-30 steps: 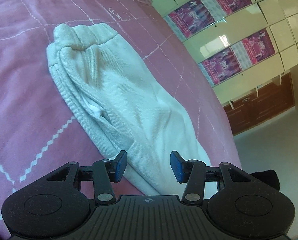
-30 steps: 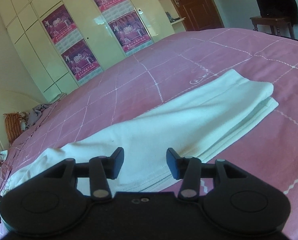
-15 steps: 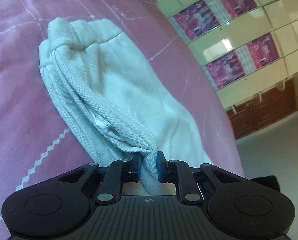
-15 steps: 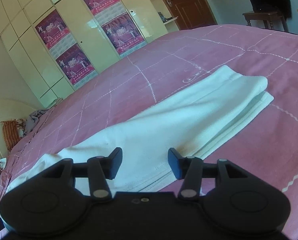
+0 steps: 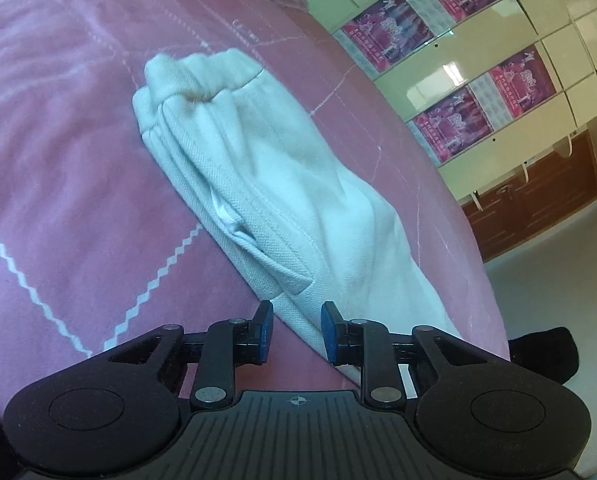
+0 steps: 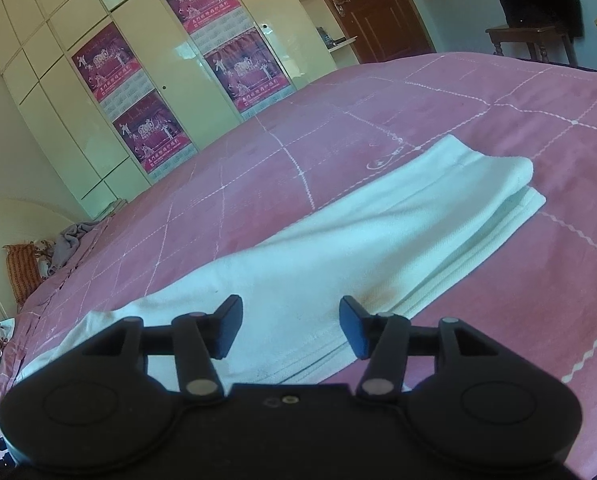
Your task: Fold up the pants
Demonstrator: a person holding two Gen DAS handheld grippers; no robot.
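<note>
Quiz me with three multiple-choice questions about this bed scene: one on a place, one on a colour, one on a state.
1. Where do the pants lie?
A on the floor
B on the bedspread
C on a chair

2. What colour are the pants?
A white
B black
C red

3. How does the right gripper stand?
A clamped on cloth
B shut, empty
C jaws apart, holding nothing

Answers:
1 B, pink cover surrounds them.
2 A, pale white cloth in both views.
3 C, its jaws are opening above the pants, nothing pinched.
</note>
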